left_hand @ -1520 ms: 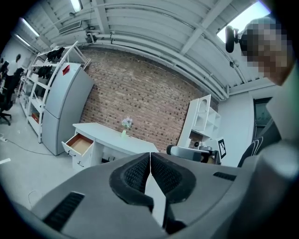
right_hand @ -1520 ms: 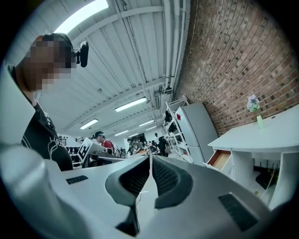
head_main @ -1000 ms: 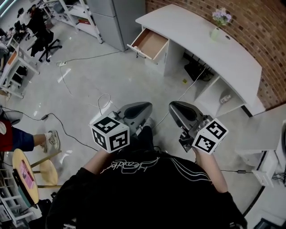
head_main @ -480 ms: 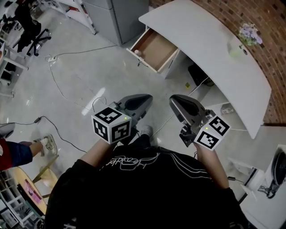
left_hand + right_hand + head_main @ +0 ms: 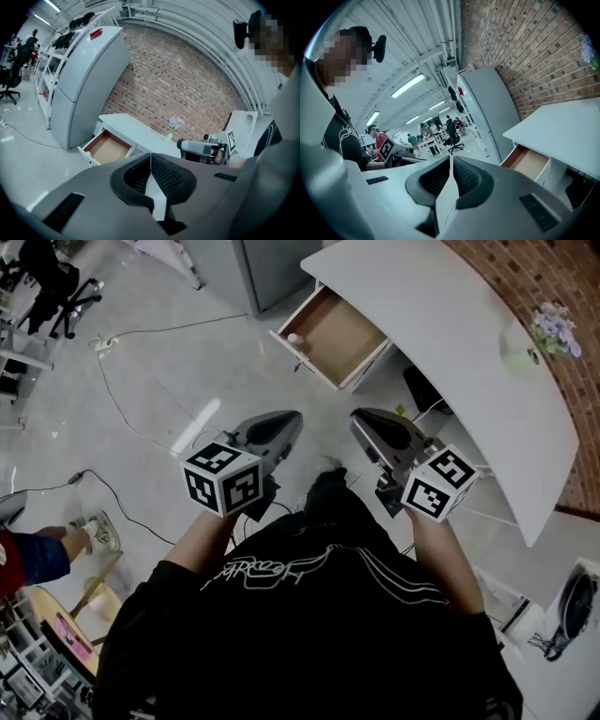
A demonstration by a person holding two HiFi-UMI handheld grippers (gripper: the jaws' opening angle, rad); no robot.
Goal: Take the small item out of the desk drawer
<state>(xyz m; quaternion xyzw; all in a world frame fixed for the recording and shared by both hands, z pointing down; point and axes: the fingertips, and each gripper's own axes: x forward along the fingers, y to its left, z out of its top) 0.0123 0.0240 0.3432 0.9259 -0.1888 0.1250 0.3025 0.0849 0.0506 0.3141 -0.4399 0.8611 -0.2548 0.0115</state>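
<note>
The white curved desk (image 5: 450, 343) stands ahead with its wooden drawer (image 5: 335, 334) pulled open over the floor. A small pale item (image 5: 294, 338) lies in the drawer's near left corner. In the head view my left gripper (image 5: 292, 418) and right gripper (image 5: 358, 420) are held side by side, well short of the drawer, both pointing toward it. Both are shut with nothing between the pads. The left gripper view shows the drawer (image 5: 108, 146) beyond the shut left gripper (image 5: 150, 157). In the right gripper view the drawer (image 5: 529, 161) lies to the right of the shut right gripper (image 5: 451, 159).
A tall grey cabinet (image 5: 234, 263) stands left of the desk. A flower vase (image 5: 548, 329) sits on the desk top. Cables (image 5: 122, 399) run over the shiny floor. A person's foot (image 5: 94, 531) and a round stool (image 5: 56, 615) are at the left.
Both grippers have travelled forward together toward the desk. The open drawer now sits nearer and lower in the head view. Both pairs of jaws look unchanged.
</note>
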